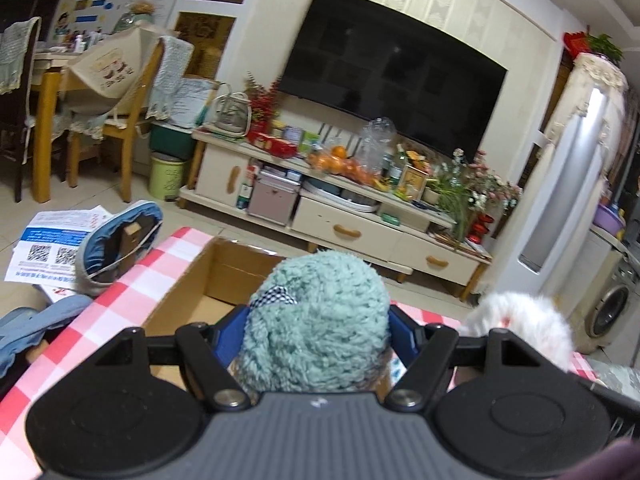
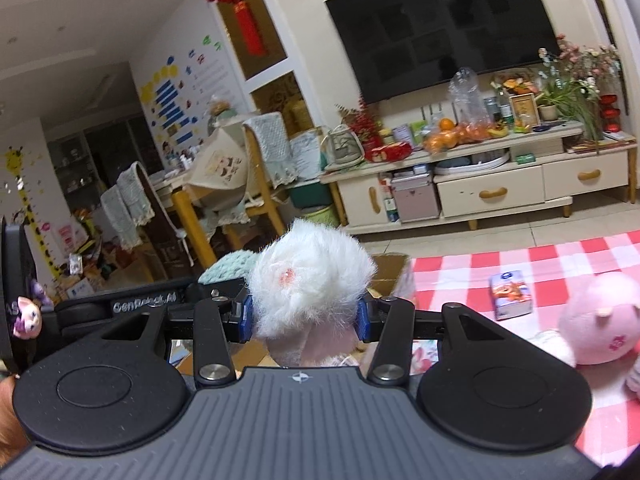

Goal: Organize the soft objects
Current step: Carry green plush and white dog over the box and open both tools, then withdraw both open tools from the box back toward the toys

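My left gripper (image 1: 318, 330) is shut on a fluffy teal plush toy (image 1: 320, 320) with a checked patch, held above the near edge of an open cardboard box (image 1: 224, 276). My right gripper (image 2: 304, 314) is shut on a white furry plush toy (image 2: 308, 280), its blue pads pressing both sides. In the left wrist view the white toy (image 1: 520, 324) shows at the right. In the right wrist view the teal toy (image 2: 226, 266) peeks out left of the white one, and the box's flap (image 2: 390, 268) lies just behind. A pink plush toy (image 2: 596, 316) rests on the red-and-white checked cloth (image 2: 560, 256).
A small printed carton (image 2: 511, 294) lies on the cloth near the pink toy. Beyond the table stand a TV cabinet (image 1: 340, 232) crowded with fruit and bottles, a dark TV (image 1: 392, 68), and wooden chairs (image 1: 120, 120). A blue cushion (image 1: 120, 244) and papers (image 1: 48, 248) lie left.
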Motion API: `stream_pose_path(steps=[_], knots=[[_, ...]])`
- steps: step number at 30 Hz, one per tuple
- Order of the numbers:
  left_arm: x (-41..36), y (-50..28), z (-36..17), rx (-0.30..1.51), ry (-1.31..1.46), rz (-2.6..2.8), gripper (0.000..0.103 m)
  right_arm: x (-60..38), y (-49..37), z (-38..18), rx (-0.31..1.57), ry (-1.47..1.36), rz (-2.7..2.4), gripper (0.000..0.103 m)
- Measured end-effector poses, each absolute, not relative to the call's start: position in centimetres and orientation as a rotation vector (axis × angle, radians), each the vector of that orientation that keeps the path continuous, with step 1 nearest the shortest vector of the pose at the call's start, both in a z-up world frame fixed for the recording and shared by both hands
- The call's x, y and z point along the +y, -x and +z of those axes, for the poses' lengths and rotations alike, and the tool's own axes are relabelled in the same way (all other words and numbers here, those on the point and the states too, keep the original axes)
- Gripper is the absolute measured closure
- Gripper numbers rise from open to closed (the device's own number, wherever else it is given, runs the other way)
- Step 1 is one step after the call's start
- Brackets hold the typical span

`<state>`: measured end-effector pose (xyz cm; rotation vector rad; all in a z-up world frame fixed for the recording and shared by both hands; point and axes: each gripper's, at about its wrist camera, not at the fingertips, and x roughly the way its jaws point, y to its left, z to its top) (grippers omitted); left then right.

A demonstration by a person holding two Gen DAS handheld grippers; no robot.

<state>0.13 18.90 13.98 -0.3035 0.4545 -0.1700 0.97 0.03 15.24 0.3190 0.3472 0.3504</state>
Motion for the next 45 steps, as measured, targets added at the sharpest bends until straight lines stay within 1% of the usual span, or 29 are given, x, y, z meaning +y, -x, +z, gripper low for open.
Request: stream_pose_path(steps=[3,5,8,9,10,13,14,15,16,20,21,24,33,45], knots=[[19.4,-0.6,13.8,0.465,0.312,-0.142,0.031,1.0,-1.9,14.6,0.374,-0.298,0.368,0.045],[19.7,-0.9,13.6,0.474,0.310,-0.121,0.030,1.5,-2.3,14.1,0.394,-0.275,0.365,0.043],[19.9,-1.6,13.2,0.500,0.316,-0.097,0.028,2.6,-3.2,12.9,0.434,-0.228,0.360,0.031],[20.0,-1.9,13.0,0.510,0.319,-0.091,0.025,2.7,-3.2,12.5,0.443,-0.217,0.354,0.020],[20.1,-2.2,12.8,0.525,0.319,-0.079,0.024,2.8,-3.2,12.2,0.452,-0.212,0.347,0.016],[20.4,-2.3,12.6,0.526,0.321,-0.044,0.015,2.5,-2.6,11.9,0.451,-0.219,0.337,0.016],[20.4,-2.2,12.7,0.521,0.324,-0.044,0.011,2.3,-2.2,12.1,0.439,-0.219,0.329,0.013],[20.4,-2.0,12.8,0.514,0.323,-0.044,0.010,2.1,-1.9,12.4,0.426,-0.216,0.320,0.007],[20.4,-1.9,12.9,0.506,0.319,-0.041,0.010,1.9,-1.5,12.6,0.411,-0.211,0.310,0.004],[19.7,-1.7,13.0,0.501,0.283,-0.051,0.008,0.6,-0.2,13.5,0.359,-0.216,0.265,0.004],[19.5,-1.7,13.0,0.505,0.277,-0.055,0.005,0.3,0.0,13.6,0.351,-0.219,0.252,0.003],[19.0,-1.6,12.8,0.513,0.257,-0.054,0.001,-0.2,0.8,13.6,0.330,-0.211,0.216,0.002],[17.5,-1.3,12.6,0.524,0.193,-0.075,0.001,-1.8,2.0,12.6,0.310,-0.193,0.134,0.000],[15.0,-1.1,12.5,0.534,0.132,-0.099,0.001,-2.5,2.4,12.0,0.319,-0.215,0.090,0.000]])
